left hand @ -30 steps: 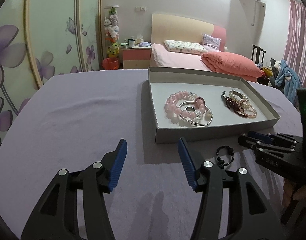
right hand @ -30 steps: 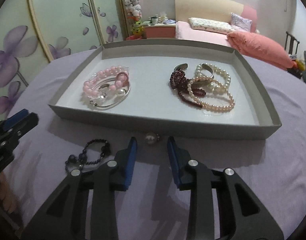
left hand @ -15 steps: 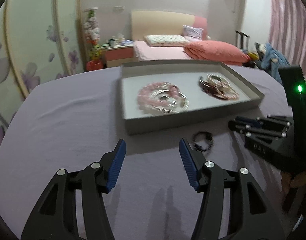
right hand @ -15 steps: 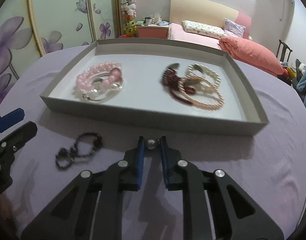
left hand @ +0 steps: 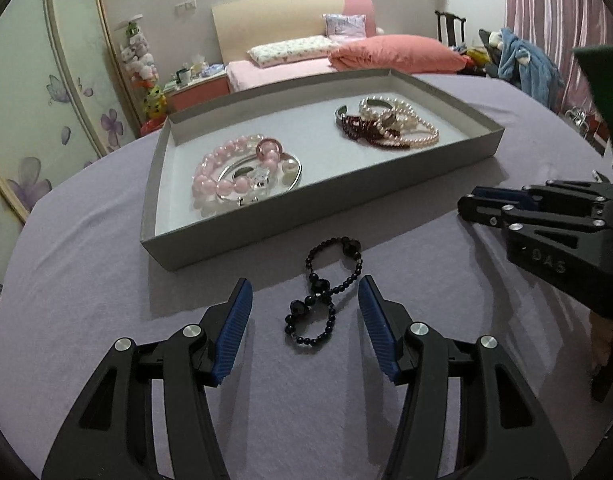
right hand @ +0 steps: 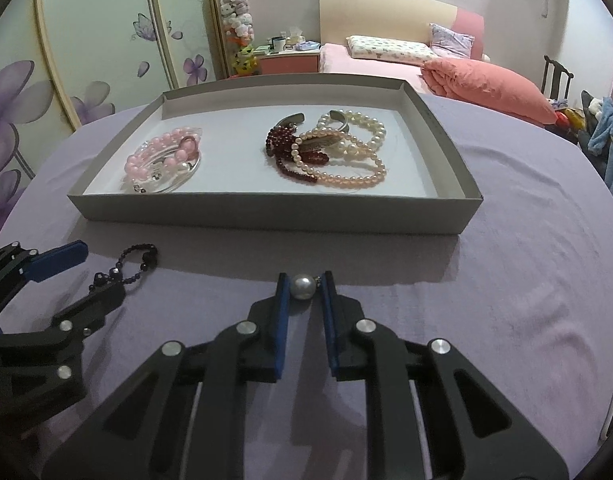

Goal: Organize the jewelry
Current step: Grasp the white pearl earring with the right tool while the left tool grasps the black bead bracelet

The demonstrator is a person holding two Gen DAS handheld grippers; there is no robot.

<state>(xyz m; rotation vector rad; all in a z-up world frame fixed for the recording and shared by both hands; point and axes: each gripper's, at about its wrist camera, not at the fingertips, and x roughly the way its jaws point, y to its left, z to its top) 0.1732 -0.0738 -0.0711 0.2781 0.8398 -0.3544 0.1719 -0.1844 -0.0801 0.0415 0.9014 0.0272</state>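
A black bead bracelet [left hand: 324, 294] lies twisted on the purple cloth just in front of the grey tray [left hand: 266, 232]. My left gripper [left hand: 304, 300] straddles it, jaws closing, pads clear of the beads. In the right wrist view my right gripper [right hand: 303, 287] is shut on a silver-grey pearl [right hand: 303, 286] at its fingertips, near the tray's [right hand: 266, 216] front wall. The tray holds a pink bead bracelet with silver bangles [right hand: 162, 160] on the left and dark red and pearl bracelets [right hand: 334, 152] on the right. The black bracelet [right hand: 136, 264] and the left gripper [right hand: 78, 276] show at left.
The table wears a purple cloth [left hand: 86, 280]. Behind it stand a bed with a pink quilt [right hand: 486, 84], a bedside cabinet [right hand: 286, 56], flowered wardrobe doors [right hand: 86, 60] and a chair with clothes [left hand: 518, 60]. My right gripper [left hand: 478, 204] sits at the right in the left wrist view.
My left gripper has swung right over the black bracelet and its jaws have narrowed. My right gripper closed on the pearl and has shifted with it.
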